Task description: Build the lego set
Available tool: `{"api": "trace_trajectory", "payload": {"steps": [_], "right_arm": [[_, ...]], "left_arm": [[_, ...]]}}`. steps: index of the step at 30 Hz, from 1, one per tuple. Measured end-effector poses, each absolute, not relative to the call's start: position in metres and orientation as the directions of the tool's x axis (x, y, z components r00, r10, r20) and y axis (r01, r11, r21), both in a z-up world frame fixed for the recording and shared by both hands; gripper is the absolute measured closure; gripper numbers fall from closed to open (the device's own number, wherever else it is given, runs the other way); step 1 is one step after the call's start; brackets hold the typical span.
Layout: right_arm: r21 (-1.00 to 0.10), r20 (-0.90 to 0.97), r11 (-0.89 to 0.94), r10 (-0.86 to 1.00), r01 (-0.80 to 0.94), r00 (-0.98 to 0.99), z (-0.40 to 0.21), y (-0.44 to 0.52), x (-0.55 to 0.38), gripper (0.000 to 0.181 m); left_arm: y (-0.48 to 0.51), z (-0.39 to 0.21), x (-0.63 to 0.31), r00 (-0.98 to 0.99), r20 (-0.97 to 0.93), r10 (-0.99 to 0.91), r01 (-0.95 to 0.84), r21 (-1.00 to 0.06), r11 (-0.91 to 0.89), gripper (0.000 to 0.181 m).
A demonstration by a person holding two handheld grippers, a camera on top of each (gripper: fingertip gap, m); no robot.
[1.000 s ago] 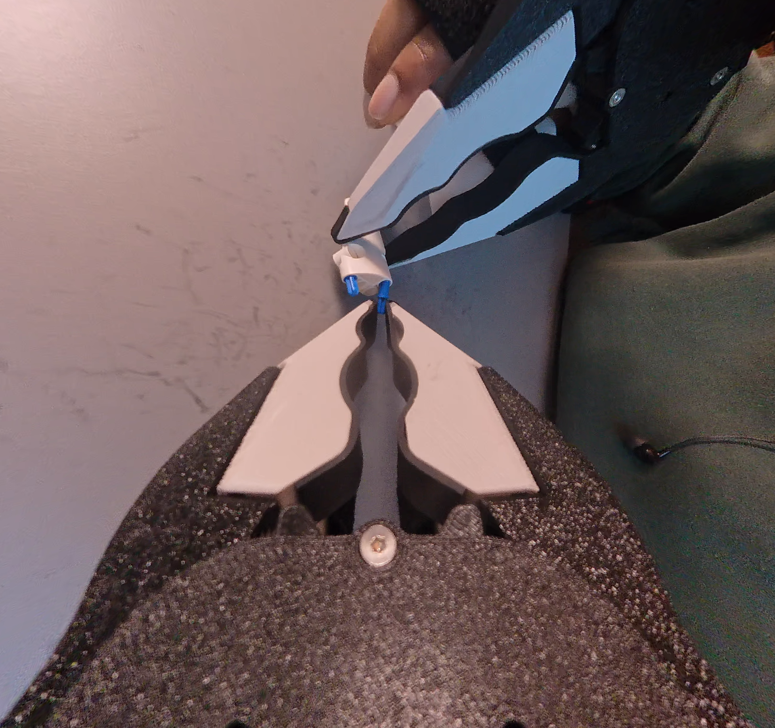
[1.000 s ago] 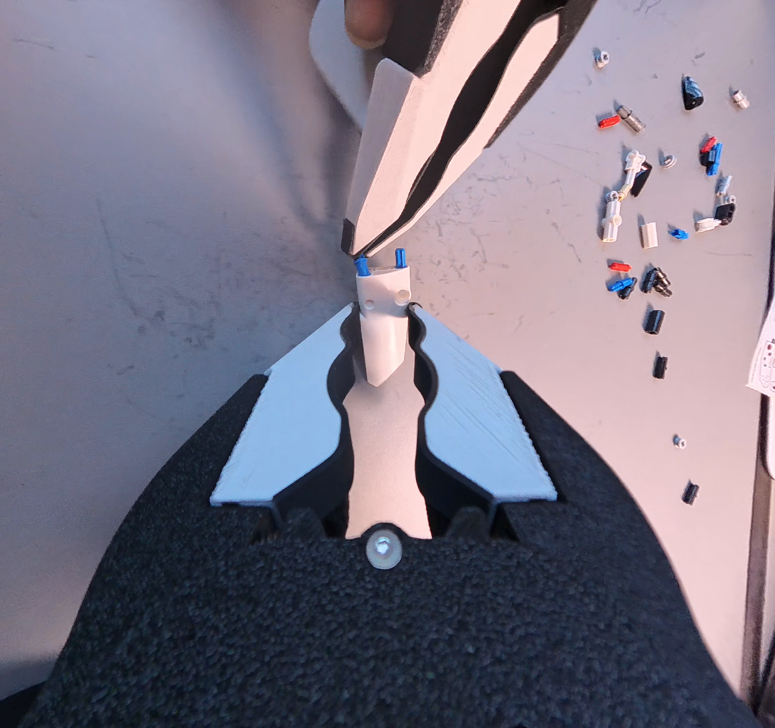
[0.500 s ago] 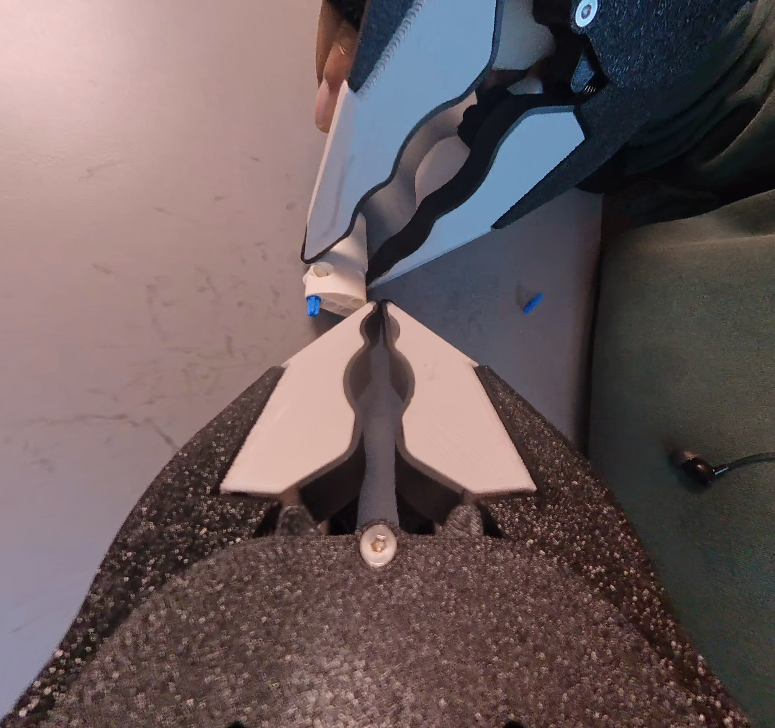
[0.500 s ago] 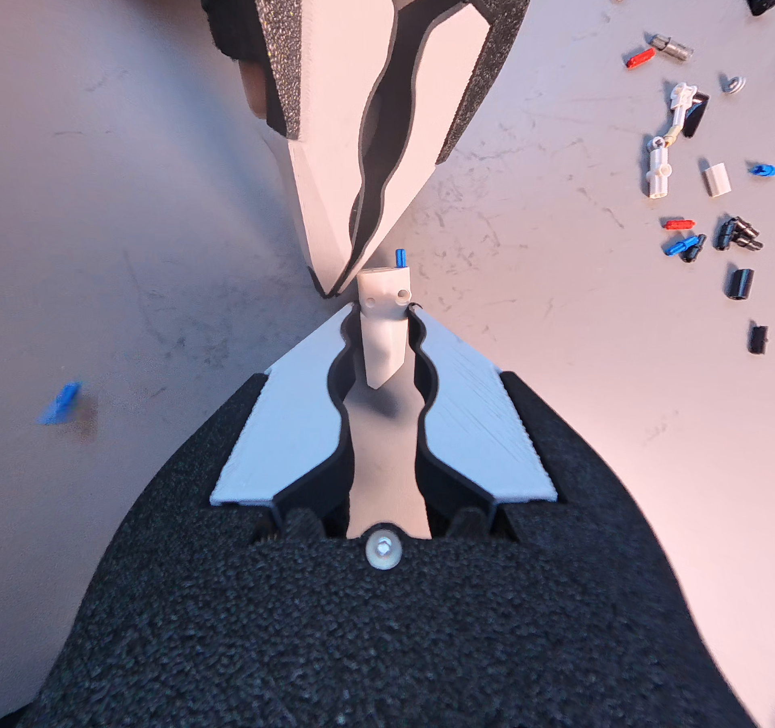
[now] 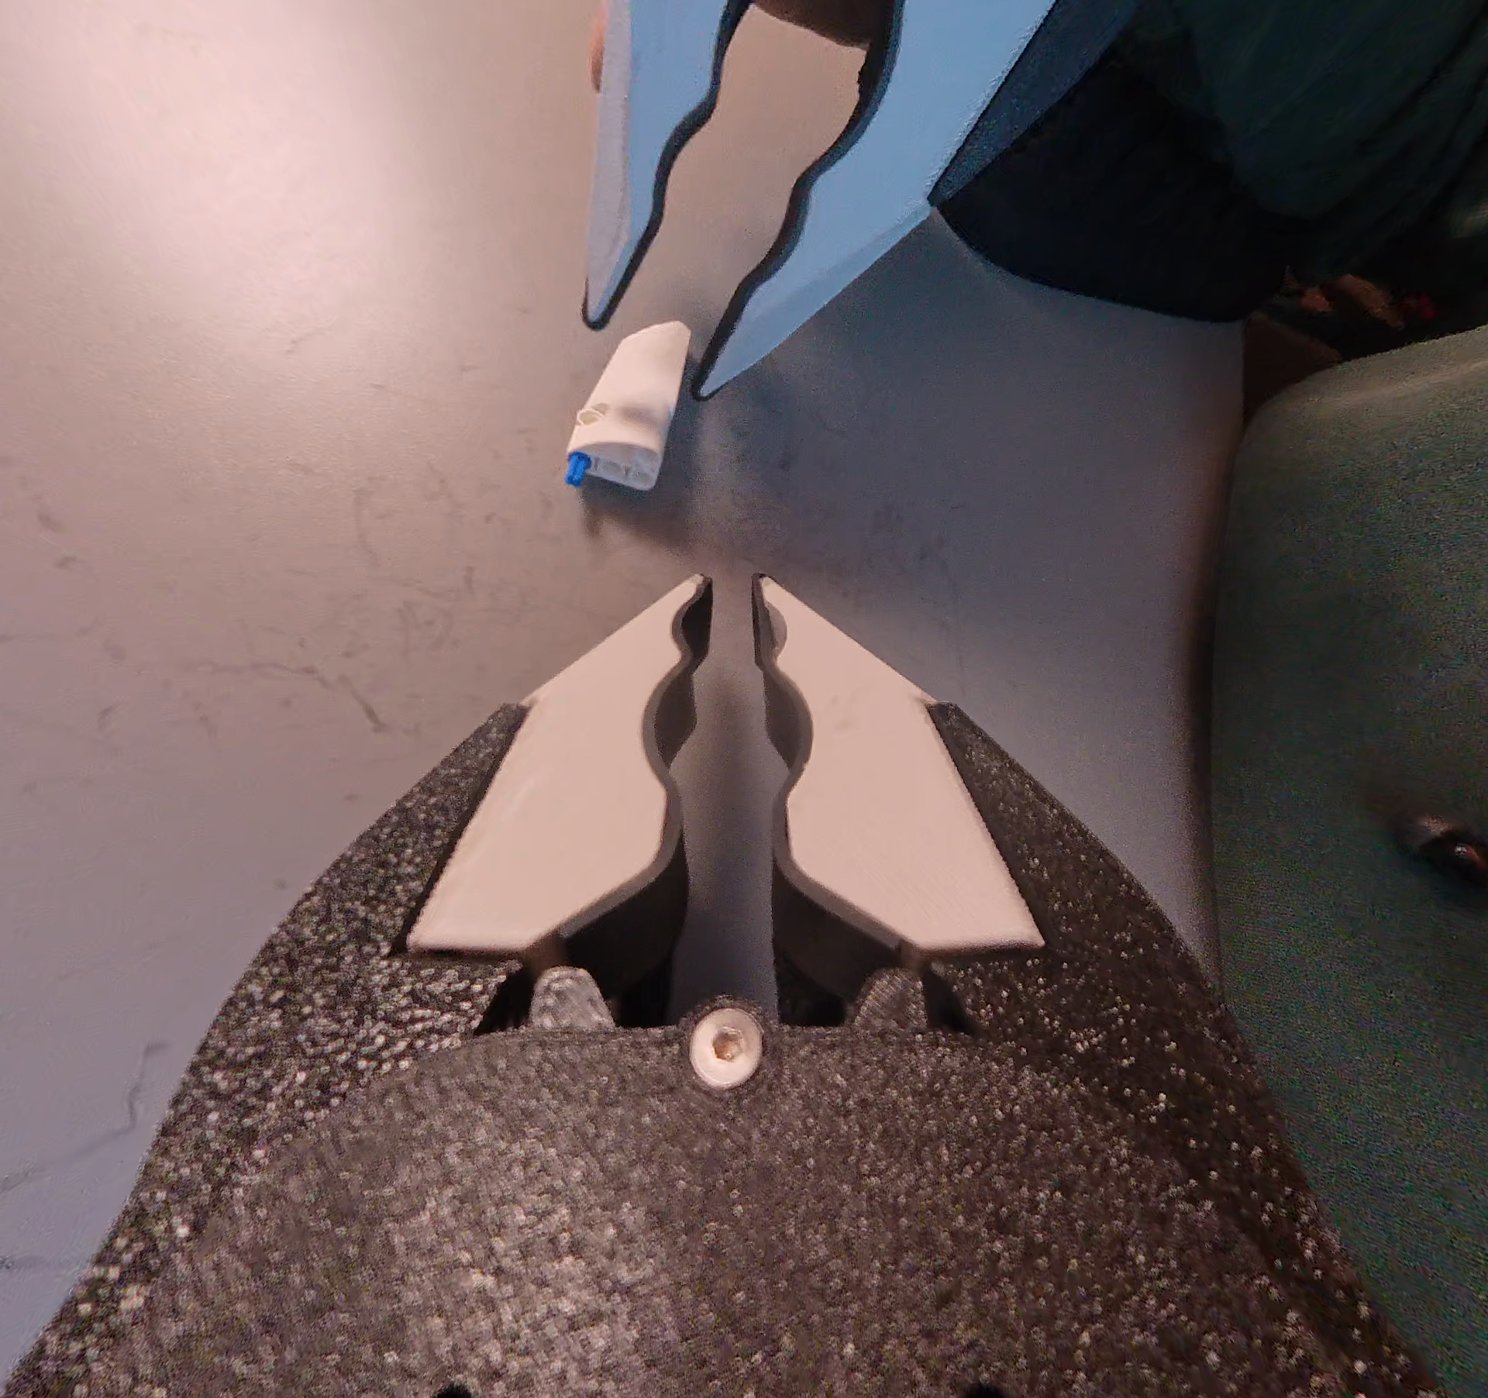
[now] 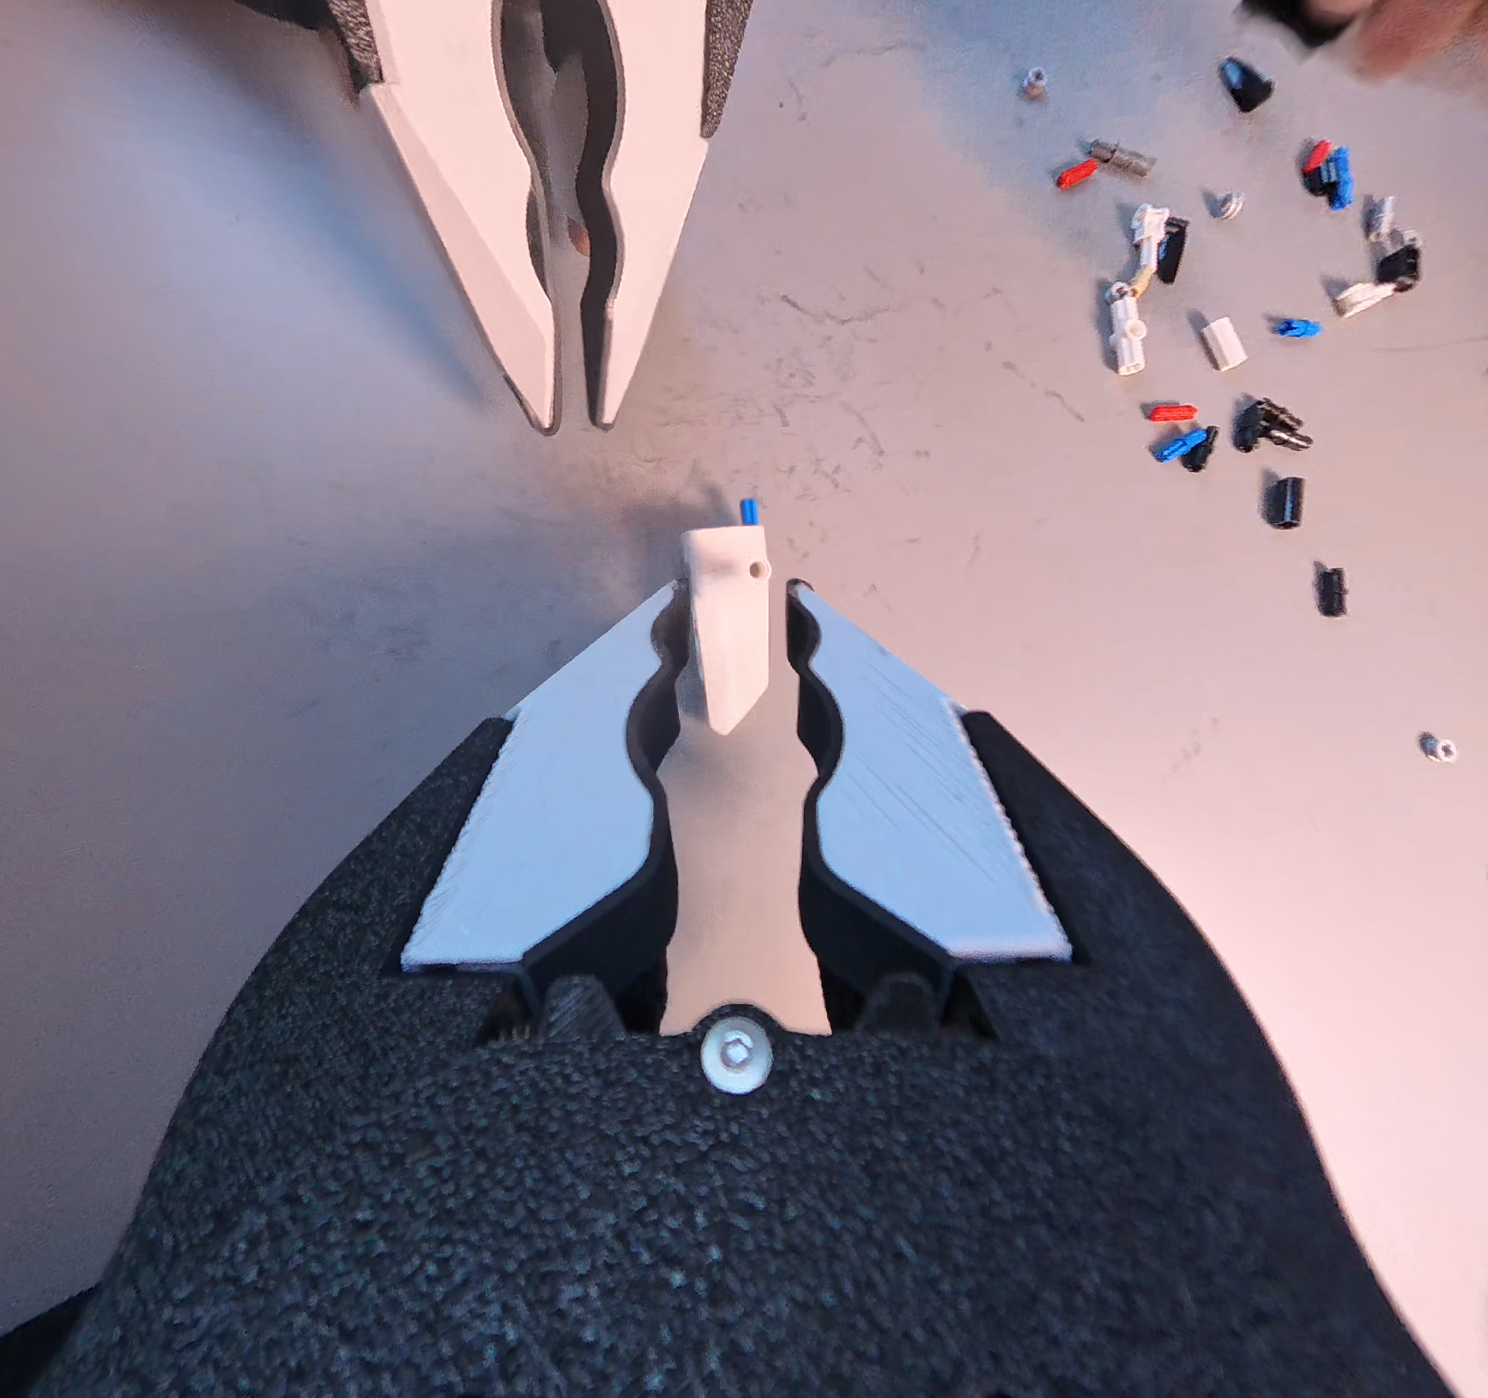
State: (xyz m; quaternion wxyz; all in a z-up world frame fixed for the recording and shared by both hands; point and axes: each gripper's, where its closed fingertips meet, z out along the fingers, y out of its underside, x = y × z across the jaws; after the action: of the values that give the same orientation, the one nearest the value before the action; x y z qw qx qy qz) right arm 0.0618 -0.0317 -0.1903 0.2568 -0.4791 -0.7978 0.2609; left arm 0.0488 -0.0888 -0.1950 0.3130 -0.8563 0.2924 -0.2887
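White lego piece [image 6: 729, 627] lies on the surface [image 6: 241, 474] between the right gripper [image 6: 731, 590] jaws, open; tapered end toward camera, blue pin [image 6: 750, 509] pointing away; left gripper [image 5: 731, 578] slightly open, empty

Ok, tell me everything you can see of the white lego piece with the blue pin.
The white lego piece is a smooth plastic wedge, tapering to a point, with small round holes near its wide end. One blue pin sticks out there. It lies on the grey table, loose between the right gripper's open fingertips. The left gripper is apart from it.
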Motion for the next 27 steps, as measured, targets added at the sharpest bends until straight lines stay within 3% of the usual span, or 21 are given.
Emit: {"api": "trace_trajectory", "payload": {"steps": [6, 8, 14, 22, 27], "right_arm": [[-0.691, 0.139, 0.386, 0.901, 0.611, -0.411, -0.180, -0.040, 0.082, 0.158], [-0.699, 0.145, 0.389, 0.899, 0.600, -0.414, -0.179, -0.043, 0.094, 0.181], [-0.687, 0.115, 0.366, 0.908, 0.628, -0.403, -0.186, -0.060, 0.135, 0.181], [-0.607, -0.127, 0.394, 0.809, 0.690, -0.574, -0.198, -0.163, 0.208, 0.151], [-0.601, -0.157, 0.424, 0.768, 0.677, -0.620, -0.194, -0.208, 0.224, 0.140]], "left_arm": [[-0.090, -0.183, 0.048, 0.655, 0.281, -0.702, -0.297, -0.758, -0.581, 0.168], [-0.091, -0.180, 0.049, 0.655, 0.249, -0.713, -0.303, -0.778, -0.550, 0.168], [-0.093, -0.174, 0.049, 0.660, 0.189, -0.727, -0.313, -0.811, -0.494, 0.169], [-0.091, -0.173, 0.047, 0.677, 0.156, -0.719, -0.311, -0.825, -0.472, 0.169], [-0.090, -0.171, 0.046, 0.683, 0.158, -0.714, -0.301, -0.829, -0.471, 0.169]]}}
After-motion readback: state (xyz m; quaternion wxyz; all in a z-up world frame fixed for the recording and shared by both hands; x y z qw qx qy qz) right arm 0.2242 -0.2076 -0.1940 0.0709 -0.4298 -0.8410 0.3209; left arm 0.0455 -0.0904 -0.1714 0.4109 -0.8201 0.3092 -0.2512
